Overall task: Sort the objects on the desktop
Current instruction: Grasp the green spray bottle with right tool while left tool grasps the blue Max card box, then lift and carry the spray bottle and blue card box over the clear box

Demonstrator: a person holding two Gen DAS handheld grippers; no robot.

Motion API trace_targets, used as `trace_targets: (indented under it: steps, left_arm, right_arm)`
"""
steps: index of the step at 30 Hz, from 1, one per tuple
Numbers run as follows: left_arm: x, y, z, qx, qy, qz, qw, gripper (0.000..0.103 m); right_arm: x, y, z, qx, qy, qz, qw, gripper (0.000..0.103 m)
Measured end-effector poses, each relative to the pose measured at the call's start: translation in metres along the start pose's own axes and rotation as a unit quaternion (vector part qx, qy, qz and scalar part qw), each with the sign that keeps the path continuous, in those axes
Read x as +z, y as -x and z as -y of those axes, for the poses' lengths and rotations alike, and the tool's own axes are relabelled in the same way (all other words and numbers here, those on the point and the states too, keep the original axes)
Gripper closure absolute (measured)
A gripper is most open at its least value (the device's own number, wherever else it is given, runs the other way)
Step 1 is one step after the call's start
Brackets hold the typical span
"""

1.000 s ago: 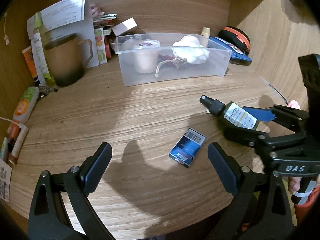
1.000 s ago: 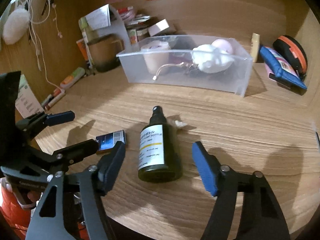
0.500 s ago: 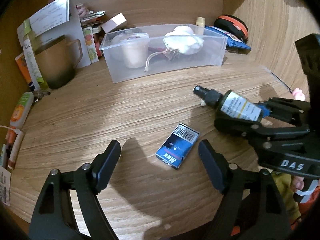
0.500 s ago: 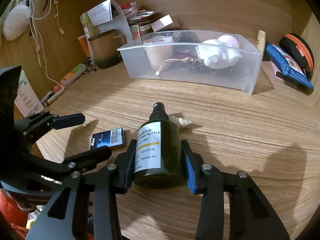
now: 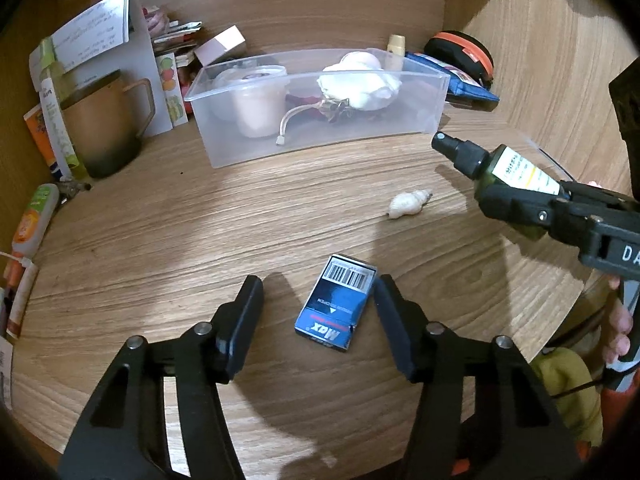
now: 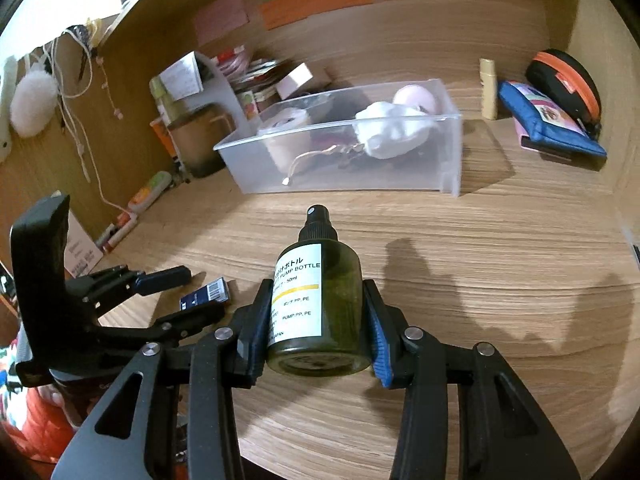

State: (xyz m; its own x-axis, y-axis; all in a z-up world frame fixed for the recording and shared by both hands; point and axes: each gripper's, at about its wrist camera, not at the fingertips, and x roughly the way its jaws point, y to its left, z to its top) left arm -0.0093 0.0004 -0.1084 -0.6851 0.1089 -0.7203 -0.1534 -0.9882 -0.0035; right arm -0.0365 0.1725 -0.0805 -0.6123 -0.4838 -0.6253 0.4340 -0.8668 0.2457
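A wood-grain desk [image 5: 160, 240] sits in a wooden alcove. The right gripper [image 6: 316, 344] pinches one dark green pump bottle [image 6: 316, 304], lifted off the desk. The left gripper [image 5: 320, 320], spread, straddles one blue barcoded box [image 5: 336, 306]. One clear plastic bin [image 5: 320, 120] stands ahead. Only the left view shows one white seashell [image 5: 408, 204].

A wooden desk [image 5: 160, 240] with a curved front edge fills both views, its grain running sideways. Wood-panel walls [image 6: 420, 32] close it in at the back and on the right, forming a corner. Orange, green and pink paper strips [image 6: 316, 0] are stuck on the back wall. Light falls brightly across the desk's middle; what may be a shelf edge [image 6: 132, 12] shows upper left.
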Motion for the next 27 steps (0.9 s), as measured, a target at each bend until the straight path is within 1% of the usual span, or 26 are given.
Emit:
trace_targets:
  steps: [2,5,7,9,10,12,13,16,21,27]
  left_arm:
    - [0.0,0.0,0.0,0.0,0.0,0.0,1.0,0.05]
    - [0.001,0.0,0.001,0.0,0.002,-0.002,1.0,0.052]
    - [0.002,0.0,0.001,0.0,0.001,-0.002,1.0,0.056]
    - [0.002,0.0,0.0,-0.001,0.003,-0.003,1.0,0.066]
    - [0.003,0.0,0.0,-0.001,0.004,-0.003,1.0,0.067]
    - [0.003,0.0,-0.002,0.001,0.008,-0.003,1.0,0.075]
    - [0.003,0.0,-0.002,0.002,0.01,-0.002,0.9999,0.077]
    - [0.003,0.001,-0.003,-0.001,0.019,-0.002,0.9998,0.077]
    - [0.001,0.002,0.001,0.01,0.015,-0.001,0.9998,0.077]
    - [0.004,0.002,-0.007,0.014,0.037,-0.004,0.9992,0.077]
  right_arm:
    - [0.0,0.0,0.002,0.002,-0.002,0.0,1.0,0.065]
    - [0.001,0.001,0.002,0.009,-0.002,0.001,1.0,0.065]
    - [0.001,0.001,0.002,0.011,0.001,0.001,1.0,0.065]
    - [0.002,0.0,0.001,0.016,0.002,0.0,1.0,0.065]
    - [0.002,0.0,0.002,0.017,0.004,0.001,1.0,0.065]
    - [0.002,0.001,0.001,0.021,0.006,0.002,1.0,0.065]
    - [0.002,0.001,0.0,0.022,0.007,0.002,1.0,0.065]
    - [0.004,0.001,0.0,0.026,0.01,0.002,1.0,0.065]
    - [0.008,0.0,-0.003,0.034,0.015,0.004,0.999,0.065]
    - [0.015,0.003,-0.007,0.041,0.023,0.01,0.999,0.065]
